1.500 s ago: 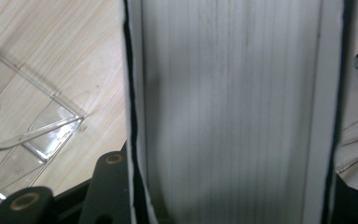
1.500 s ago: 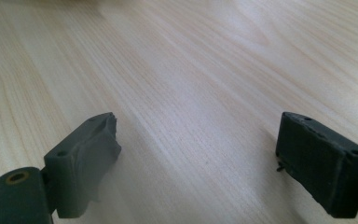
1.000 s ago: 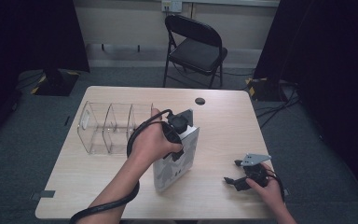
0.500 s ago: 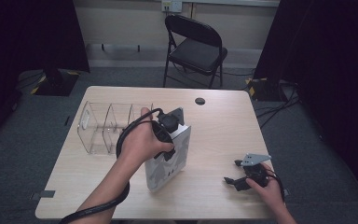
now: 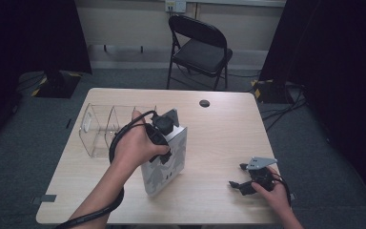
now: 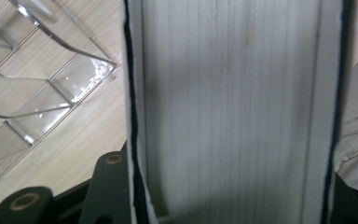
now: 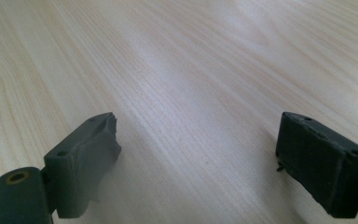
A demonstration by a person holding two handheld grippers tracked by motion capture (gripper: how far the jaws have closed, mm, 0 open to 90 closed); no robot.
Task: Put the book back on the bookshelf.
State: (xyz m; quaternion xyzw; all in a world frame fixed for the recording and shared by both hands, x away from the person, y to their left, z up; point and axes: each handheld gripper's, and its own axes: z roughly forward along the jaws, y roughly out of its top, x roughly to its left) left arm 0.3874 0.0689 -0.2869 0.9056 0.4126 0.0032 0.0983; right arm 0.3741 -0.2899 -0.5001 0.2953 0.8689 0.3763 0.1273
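Note:
A thick book (image 5: 167, 168) with a pale patterned cover stands on end on the wooden table (image 5: 228, 138), tilted a little. My left gripper (image 5: 164, 141) is shut on its top edge from above, with a hand wrapped round the gripper. In the left gripper view the book's page block (image 6: 233, 107) sits between both jaws of the left gripper (image 6: 228, 198). Just left of the book stands a clear plastic divider rack (image 5: 102, 128), also visible as the clear rack (image 6: 32, 93). My right gripper (image 5: 240, 183) rests near the table's front right corner, and the right gripper (image 7: 205, 158) is open over bare wood.
A small black round object (image 5: 204, 103) lies near the table's far edge. A black folding chair (image 5: 200, 47) stands behind the table. Cables run on the floor at the right. Bare wood lies between the book and the right gripper.
The left hand has carried the book a little to the left, closer to the clear rack, still gripped. The right hand has stayed put.

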